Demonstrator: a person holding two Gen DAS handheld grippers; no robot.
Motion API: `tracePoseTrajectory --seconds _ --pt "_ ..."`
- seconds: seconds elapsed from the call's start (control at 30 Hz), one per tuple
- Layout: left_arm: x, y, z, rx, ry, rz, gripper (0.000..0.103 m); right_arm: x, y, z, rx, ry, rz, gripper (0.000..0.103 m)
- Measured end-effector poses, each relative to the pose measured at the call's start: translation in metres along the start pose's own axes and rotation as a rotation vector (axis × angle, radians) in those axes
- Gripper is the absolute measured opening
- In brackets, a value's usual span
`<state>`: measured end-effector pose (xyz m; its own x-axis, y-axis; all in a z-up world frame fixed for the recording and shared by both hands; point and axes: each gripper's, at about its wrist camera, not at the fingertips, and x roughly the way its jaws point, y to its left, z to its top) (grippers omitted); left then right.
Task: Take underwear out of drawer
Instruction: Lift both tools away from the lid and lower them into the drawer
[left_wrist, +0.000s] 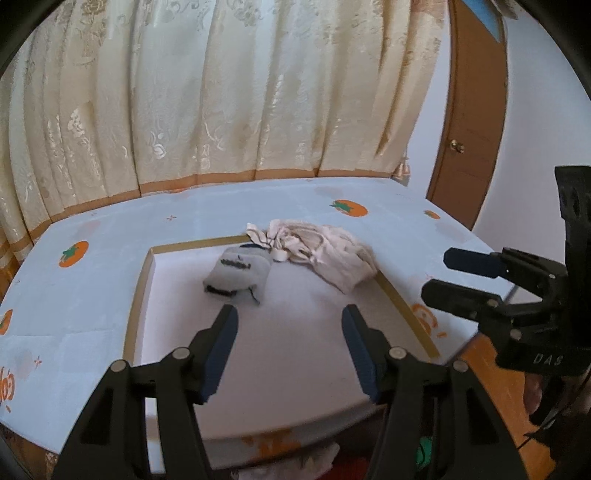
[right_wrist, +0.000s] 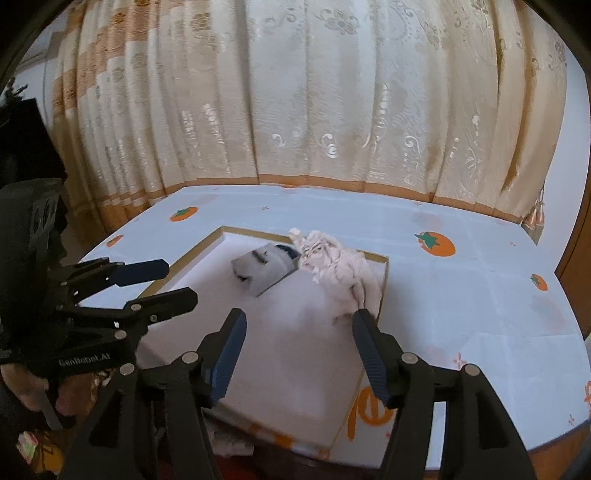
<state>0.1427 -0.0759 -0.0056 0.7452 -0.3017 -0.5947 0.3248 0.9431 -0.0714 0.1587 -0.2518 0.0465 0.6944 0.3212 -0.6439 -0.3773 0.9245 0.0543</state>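
Note:
A shallow white drawer with a gold rim (left_wrist: 138, 291) (right_wrist: 192, 254) lies on the table. Inside at its far end sit a folded grey garment (left_wrist: 236, 273) (right_wrist: 260, 266) and a crumpled cream-white underwear piece (left_wrist: 325, 251) (right_wrist: 340, 269) that drapes over the far right rim. My left gripper (left_wrist: 290, 315) is open and empty, a short way in front of the grey garment; it also shows in the right wrist view (right_wrist: 173, 282). My right gripper (right_wrist: 299, 319) is open and empty, its right finger near the cream cloth; it also shows in the left wrist view (left_wrist: 439, 273).
The table wears a pale blue cloth with orange persimmon prints (left_wrist: 74, 253) (right_wrist: 436, 243). A cream patterned curtain (left_wrist: 221, 92) hangs right behind it. A brown door (left_wrist: 472, 129) stands at the right. Cloth items lie below the table's front edge (left_wrist: 314, 458).

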Motion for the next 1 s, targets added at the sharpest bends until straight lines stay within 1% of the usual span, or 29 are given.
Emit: tracePoseTrajectory --seconds 0.1,0.23,0.4,0.6,0.8,1.0 --pt "-0.015 -0.004 -0.012 0.019 0.001 -0.014 0.059 -0.015 0.005 -0.013 -0.005 -0.007 0.014 0.063" --pt "-0.032 -0.010 -0.028 0.063 0.008 -0.021 0.063 -0.038 0.012 -0.029 -0.016 -0.007 0.038 0.063" --pt "-0.052 -0.017 -0.052 0.135 0.013 -0.008 0.064 -0.065 0.018 -0.042 -0.043 -0.013 0.040 0.063" --pt "-0.066 -0.019 -0.075 0.169 0.041 -0.008 0.064 -0.091 0.019 -0.051 -0.050 -0.014 0.049 0.063" --pt "-0.068 -0.019 -0.104 0.216 0.116 -0.017 0.066 -0.109 0.027 -0.064 -0.088 -0.011 0.050 0.064" --pt "-0.055 -0.005 -0.144 0.246 0.232 0.010 0.067 -0.104 0.029 -0.098 -0.099 0.046 0.080 0.064"
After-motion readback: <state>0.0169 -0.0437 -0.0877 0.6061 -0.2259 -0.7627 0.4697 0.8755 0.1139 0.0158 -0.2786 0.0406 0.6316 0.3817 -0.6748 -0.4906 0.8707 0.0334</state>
